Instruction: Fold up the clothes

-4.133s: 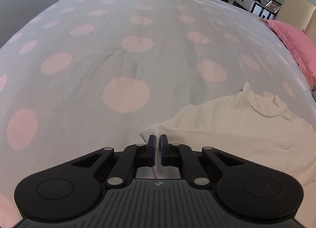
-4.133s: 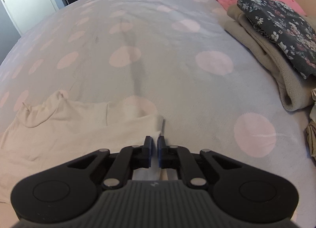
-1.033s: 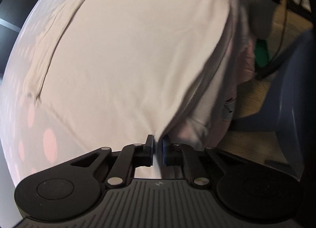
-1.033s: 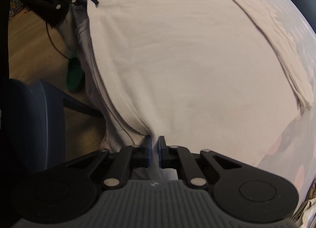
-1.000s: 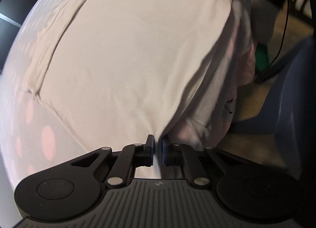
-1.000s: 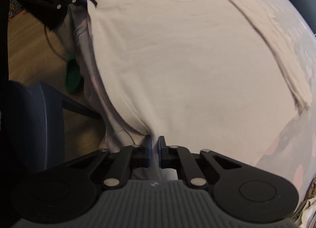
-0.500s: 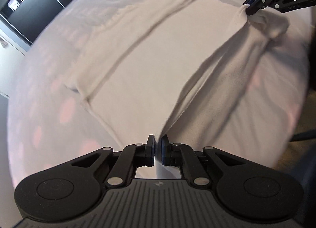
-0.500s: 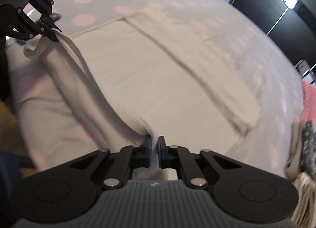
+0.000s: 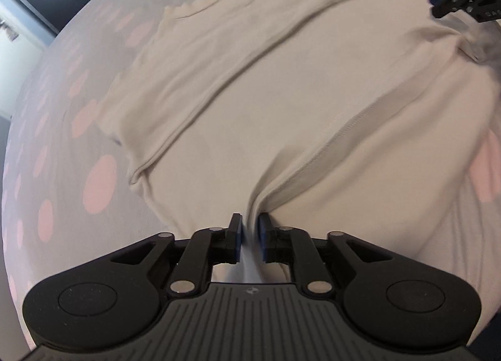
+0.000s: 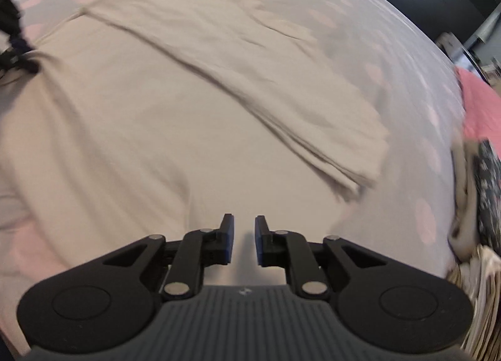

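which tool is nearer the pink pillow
Right. The right tool has the pink pillow at its view's right edge, across the bed; the left tool is at the cream top's other end.

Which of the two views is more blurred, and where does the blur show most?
The right wrist view is blurrier: the cream top and the clothes pile at the right edge smear. The left wrist view is sharper; its hem seam reads clearly, and only the right gripper looks soft.

One cream top [image 9: 281, 85], two claws, one pink pillow [image 10: 476, 104]
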Demonstrator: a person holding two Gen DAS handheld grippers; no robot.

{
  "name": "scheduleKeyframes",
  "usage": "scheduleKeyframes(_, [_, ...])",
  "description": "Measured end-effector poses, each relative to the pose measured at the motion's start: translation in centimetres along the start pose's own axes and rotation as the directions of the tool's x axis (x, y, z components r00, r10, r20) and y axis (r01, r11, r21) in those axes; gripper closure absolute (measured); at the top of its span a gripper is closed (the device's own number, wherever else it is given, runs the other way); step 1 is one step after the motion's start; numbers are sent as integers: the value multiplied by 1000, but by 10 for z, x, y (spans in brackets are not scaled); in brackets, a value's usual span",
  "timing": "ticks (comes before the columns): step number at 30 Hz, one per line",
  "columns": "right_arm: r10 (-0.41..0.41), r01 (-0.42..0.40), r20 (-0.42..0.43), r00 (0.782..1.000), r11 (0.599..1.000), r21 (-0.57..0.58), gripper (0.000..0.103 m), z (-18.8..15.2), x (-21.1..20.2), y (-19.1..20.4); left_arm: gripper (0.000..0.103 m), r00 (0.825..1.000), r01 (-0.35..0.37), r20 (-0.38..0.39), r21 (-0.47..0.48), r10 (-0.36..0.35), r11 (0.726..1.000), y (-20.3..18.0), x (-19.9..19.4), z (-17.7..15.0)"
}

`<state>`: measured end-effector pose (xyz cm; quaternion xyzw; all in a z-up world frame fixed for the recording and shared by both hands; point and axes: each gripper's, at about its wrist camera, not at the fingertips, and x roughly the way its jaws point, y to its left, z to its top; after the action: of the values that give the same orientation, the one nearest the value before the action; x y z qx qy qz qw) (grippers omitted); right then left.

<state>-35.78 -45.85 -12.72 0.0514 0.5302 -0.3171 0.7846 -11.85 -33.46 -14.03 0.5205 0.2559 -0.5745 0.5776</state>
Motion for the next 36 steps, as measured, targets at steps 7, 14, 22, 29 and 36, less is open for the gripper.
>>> scheduleKeyframes(7, [37, -42, 90, 995, 998, 54, 83, -9, -34, -22, 80, 996, -41, 79, -64, 46, 997, 21, -26, 0])
scheduleKeyframes(14, [153, -136, 94, 984, 976, -170, 82, -32, -53, 12, 59, 997, -15, 78, -68, 20, 998, 37, -42, -18])
scheduleKeyframes(22, [226, -198, 40, 973, 914, -355, 63, -41, -57, 33, 55, 999, 33, 13, -129, -32, 991, 55, -30, -31])
scheduleKeyframes(29, [177, -144, 28, 984, 872, -468, 53, -56, -47, 46, 55, 998, 16, -50, -155, -24, 988, 52, -2, -33])
scheduleKeyframes(36, [140, -108, 18, 990, 833, -543, 57, -62, -33, 49, 60, 997, 16, -66, -237, -32, 971, 54, 5, -27])
